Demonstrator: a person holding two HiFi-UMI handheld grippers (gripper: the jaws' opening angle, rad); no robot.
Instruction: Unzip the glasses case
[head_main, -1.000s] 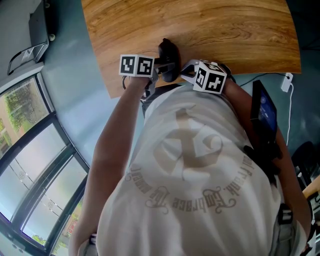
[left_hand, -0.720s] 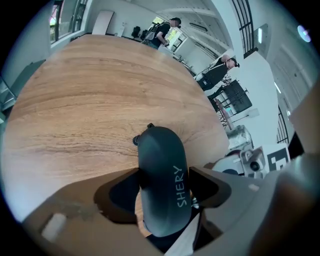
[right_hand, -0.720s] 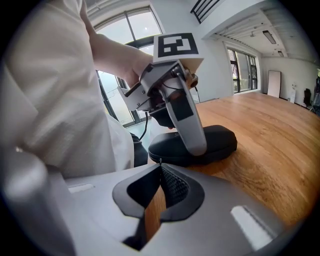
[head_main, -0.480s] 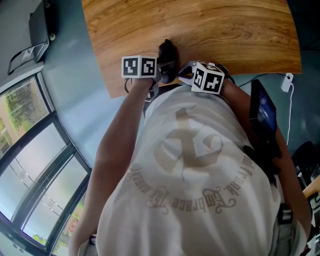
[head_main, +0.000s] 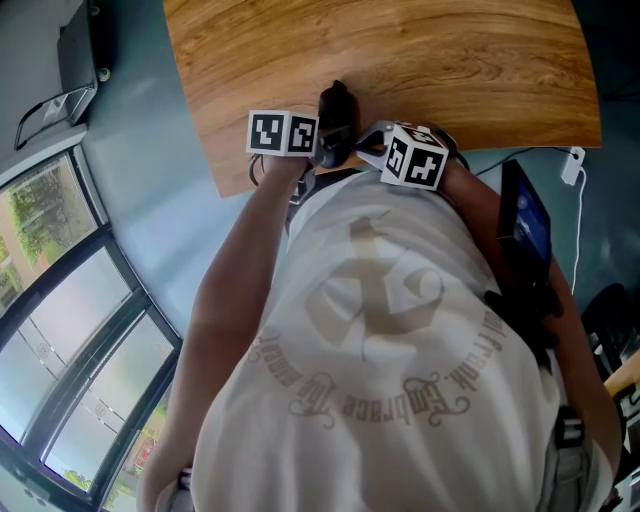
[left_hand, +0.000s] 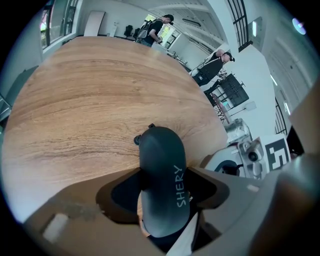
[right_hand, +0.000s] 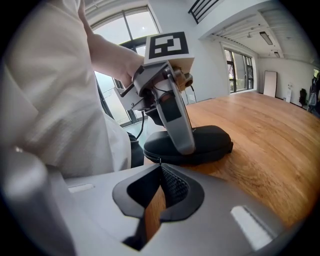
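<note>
A dark grey zipped glasses case (left_hand: 162, 170) with white lettering lies on the wooden table (head_main: 420, 60), close to its near edge. My left gripper (left_hand: 162, 195) straddles the case across its width. Its jaws have just been closing and both pads now press the case's sides. The left gripper's finger (right_hand: 177, 117) comes down over the case (right_hand: 210, 140) in the right gripper view. My right gripper (right_hand: 160, 165) is shut, its tips at the case's near seam on what looks like a thin zipper pull (right_hand: 160, 160). In the head view both grippers meet at the case (head_main: 335, 110).
The table's near edge runs right under both grippers, with my torso close behind it. A dark tablet (head_main: 527, 225) and a white cable (head_main: 575, 165) sit to the right, off the table. Windows are on the left, and people stand far across the room (left_hand: 160, 27).
The left gripper's marker cube has shifted and tilted slightly toward the case. The right gripper and the case have stayed where they were.
</note>
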